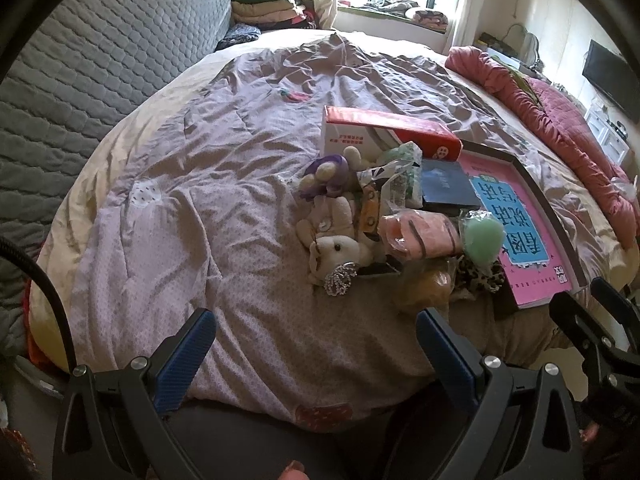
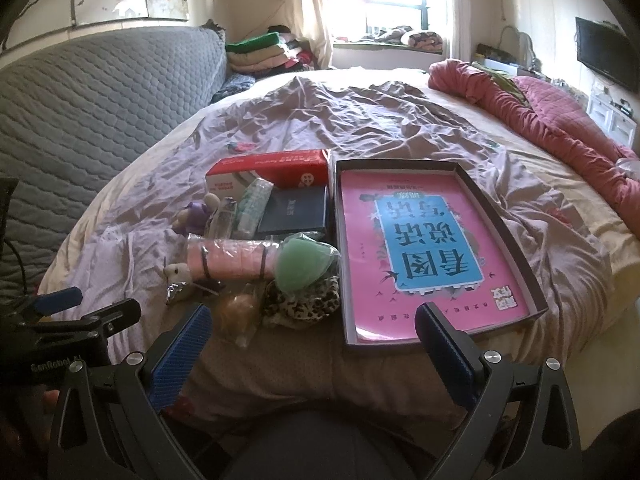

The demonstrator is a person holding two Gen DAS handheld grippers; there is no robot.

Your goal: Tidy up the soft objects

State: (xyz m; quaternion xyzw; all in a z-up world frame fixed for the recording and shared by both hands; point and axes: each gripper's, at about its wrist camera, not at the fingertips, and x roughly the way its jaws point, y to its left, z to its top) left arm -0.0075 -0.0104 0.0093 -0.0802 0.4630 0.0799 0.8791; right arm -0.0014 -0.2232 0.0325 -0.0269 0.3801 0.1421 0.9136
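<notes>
A pile of soft objects lies on the bed: a white plush rabbit (image 1: 340, 250) with a silver tiara, a purple plush (image 1: 330, 174), a pink rolled cloth in plastic (image 1: 420, 236), a green puff (image 1: 482, 236), a leopard scrunchie (image 2: 300, 306) and an orange item in a bag (image 2: 238, 312). A dark shallow box (image 2: 508, 220) holding a pink book lies to their right. My left gripper (image 1: 316, 334) is open and empty, short of the pile. My right gripper (image 2: 314, 330) is open and empty, near the box's front edge.
A red and white box (image 1: 384, 130), a dark blue box (image 2: 294, 210) and a green packet (image 2: 252, 204) lie behind the pile. A red quilt (image 2: 560, 116) is bunched at the right. A grey padded headboard (image 1: 100, 60) is on the left.
</notes>
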